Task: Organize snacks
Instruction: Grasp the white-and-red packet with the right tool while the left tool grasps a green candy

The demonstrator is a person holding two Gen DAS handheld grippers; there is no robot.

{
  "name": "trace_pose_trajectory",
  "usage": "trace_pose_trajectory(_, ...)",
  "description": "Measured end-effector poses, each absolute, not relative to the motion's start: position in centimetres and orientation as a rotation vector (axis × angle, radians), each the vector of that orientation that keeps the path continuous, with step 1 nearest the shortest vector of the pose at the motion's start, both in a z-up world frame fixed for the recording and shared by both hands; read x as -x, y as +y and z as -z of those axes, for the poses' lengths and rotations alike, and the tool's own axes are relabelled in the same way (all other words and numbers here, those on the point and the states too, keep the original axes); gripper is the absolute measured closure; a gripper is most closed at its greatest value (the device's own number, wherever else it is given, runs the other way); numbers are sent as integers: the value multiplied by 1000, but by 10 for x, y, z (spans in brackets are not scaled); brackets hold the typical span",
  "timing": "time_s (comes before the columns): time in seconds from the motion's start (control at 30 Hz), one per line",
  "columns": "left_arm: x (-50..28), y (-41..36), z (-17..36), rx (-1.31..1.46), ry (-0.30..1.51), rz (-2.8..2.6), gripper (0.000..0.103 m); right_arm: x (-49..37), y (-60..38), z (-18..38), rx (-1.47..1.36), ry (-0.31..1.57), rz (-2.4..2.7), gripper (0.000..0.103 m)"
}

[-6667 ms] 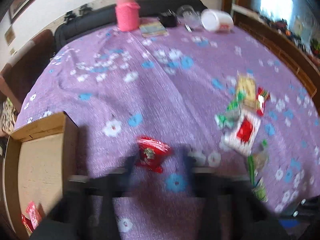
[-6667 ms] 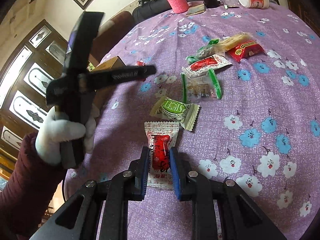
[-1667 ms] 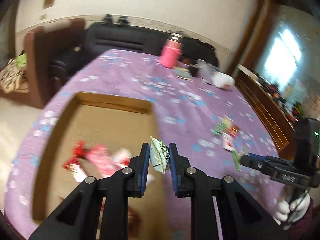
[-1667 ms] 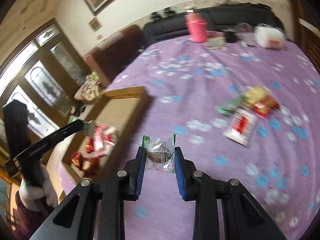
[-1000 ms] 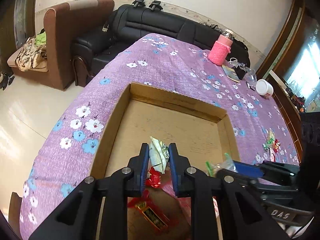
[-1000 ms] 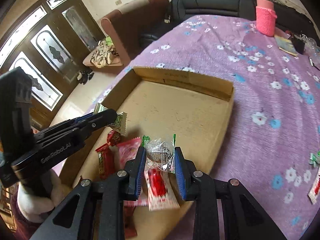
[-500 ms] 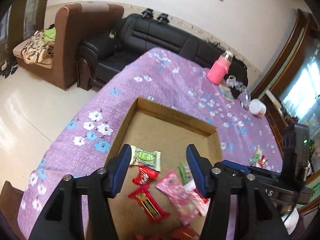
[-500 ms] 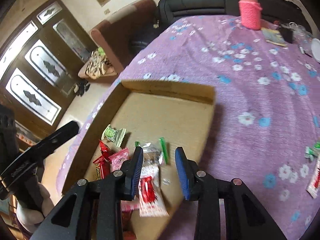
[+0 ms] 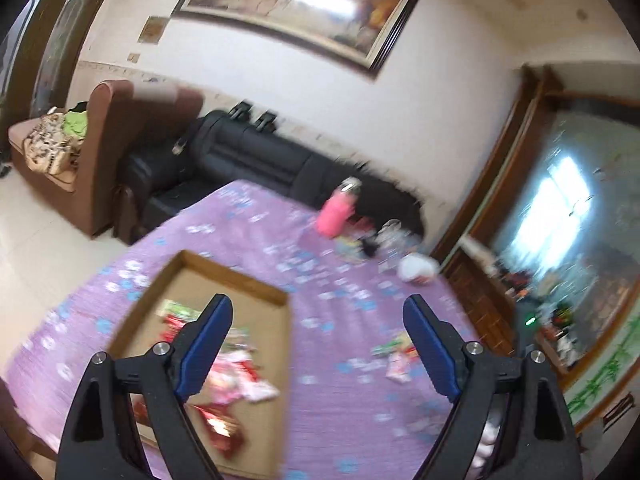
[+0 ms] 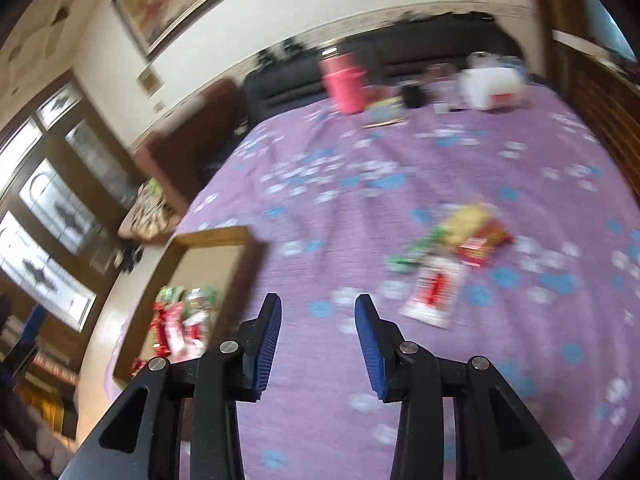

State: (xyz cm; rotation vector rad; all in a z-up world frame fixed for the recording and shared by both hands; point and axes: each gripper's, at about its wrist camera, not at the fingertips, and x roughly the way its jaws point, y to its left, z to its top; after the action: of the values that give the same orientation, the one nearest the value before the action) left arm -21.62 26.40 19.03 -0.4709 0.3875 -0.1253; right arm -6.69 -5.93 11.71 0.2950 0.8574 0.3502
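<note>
Claws both empty and opening: left claw (image 9: 316, 340) wide, right claw (image 10: 318, 320) narrower. Dropped snacks (image 10: 180, 320) lie in cardboard box (image 10: 212, 236) at left; remaining packets (image 10: 448, 256) wait on purple surface (image 10: 360, 200), right, likely next.

A purple floral-print cloth (image 10: 400, 160) with white and blue flowers; tan shallow cardboard box (image 9: 240, 288); pink knit-sleeved bottle (image 10: 346, 84).

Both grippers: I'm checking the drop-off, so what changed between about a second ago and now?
The left gripper let go its green packet and the right gripper its clear-wrapped sweet; both now lie blurred in the cardboard box. Both jaws are empty and opening, swung off the box. The snack pile on the purple cloth stays put.
</note>
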Motion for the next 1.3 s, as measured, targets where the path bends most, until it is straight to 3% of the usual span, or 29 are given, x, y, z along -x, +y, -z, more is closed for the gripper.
trace_pose_trajectory(0.5, 182, 169, -123, 429, 708, 263, 15, 78, -174, -69, -481, 883, -203, 60)
trace_pose_trajectory(0.9, 130, 147, -78, 360, 845, 269, 15, 13, -146, -25, -469, 964, -224, 60)
trace_pose_trajectory(1.2, 83, 140, -88, 266, 851, 247, 15, -12, -92, -20, -239, 935, -179, 60)
trace_pose_trajectory(1.3, 56, 126, -89, 203, 872, 258, 16, -7, -85, -19, -149, 925, -179, 73)
